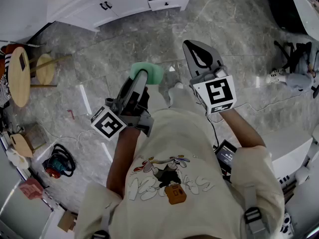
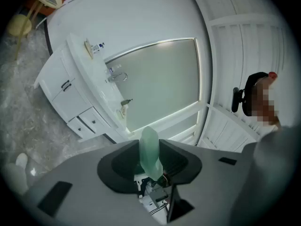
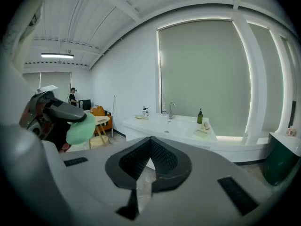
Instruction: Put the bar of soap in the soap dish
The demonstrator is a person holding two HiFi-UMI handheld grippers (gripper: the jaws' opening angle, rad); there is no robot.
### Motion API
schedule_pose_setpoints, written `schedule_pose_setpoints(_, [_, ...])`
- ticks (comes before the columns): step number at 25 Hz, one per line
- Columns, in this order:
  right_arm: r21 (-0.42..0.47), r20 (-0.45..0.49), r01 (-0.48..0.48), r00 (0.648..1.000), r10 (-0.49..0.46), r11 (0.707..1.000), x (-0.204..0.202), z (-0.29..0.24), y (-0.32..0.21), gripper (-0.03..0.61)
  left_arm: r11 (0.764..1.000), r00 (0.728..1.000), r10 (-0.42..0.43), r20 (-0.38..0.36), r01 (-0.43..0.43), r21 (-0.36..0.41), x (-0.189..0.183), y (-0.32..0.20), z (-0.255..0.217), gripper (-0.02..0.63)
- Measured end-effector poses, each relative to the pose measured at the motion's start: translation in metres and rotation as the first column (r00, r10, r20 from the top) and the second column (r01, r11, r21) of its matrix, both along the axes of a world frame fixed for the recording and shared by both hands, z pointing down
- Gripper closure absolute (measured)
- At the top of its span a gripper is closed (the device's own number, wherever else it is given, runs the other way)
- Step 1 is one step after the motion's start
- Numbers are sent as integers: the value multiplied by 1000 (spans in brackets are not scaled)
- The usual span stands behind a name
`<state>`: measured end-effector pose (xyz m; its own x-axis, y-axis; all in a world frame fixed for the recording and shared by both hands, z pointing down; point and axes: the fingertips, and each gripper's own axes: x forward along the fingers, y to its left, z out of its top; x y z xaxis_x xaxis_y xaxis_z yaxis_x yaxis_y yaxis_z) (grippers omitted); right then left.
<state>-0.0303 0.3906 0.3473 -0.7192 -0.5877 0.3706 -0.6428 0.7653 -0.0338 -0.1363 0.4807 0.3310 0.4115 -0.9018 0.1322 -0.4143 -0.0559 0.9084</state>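
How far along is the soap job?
Done: left gripper is clamped on the bar of soap. In hand: it is held over the floor, away from the vanity counter. Left: reaching the counter and placing the soap in the dish. Right gripper is shut, empty.

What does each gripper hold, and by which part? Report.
Left gripper: green soap bar, pinched across its flat faces at its near end. Right gripper: shut, nothing held.

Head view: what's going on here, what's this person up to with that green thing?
A person stands on a marble floor with a gripper in each hand. The left gripper is clamped on a green bar of soap, held in the air. The right gripper is shut and empty. The washbasin counter stands across the room, so the soap is not yet put down.
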Motion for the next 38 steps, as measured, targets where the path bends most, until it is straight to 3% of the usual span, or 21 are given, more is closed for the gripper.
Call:
schedule_pose_setpoints(6, [-30,-15,-22,1000,21,999,56,3,33,572,999,999,43,-22,-43,-22,58,24,8,472])
schedule_pose_setpoints(16, [-30,53,-99,994,100,995,79,-17,72,572,987,987,162,-13,-162,-7,89,42,-4,472])
schedule_pose_setpoints(23, [-72,29,-59,998,61,996,77,3,96,571,989,989,147,-16,-147,-30,83,56,6,472])
schedule_pose_setpoints(26, [-116,-2,-74,997,75,990,101,17,99,572,989,990,141,-17,-141,-35,90,57,8,472])
schedule_pose_setpoints(30, [-176,26,-137,989,143,975,138,28,98,572,990,990,137,23,-136,-39,101,53,6,472])
schedule_pose_setpoints(34, [-167,63,-132,988,144,977,144,25,85,571,996,996,79,46,-76,-55,102,41,6,472])
schedule_pose_setpoints(38, [-185,91,-116,987,135,976,146,23,80,571,995,996,80,37,-78,-69,117,34,6,472])
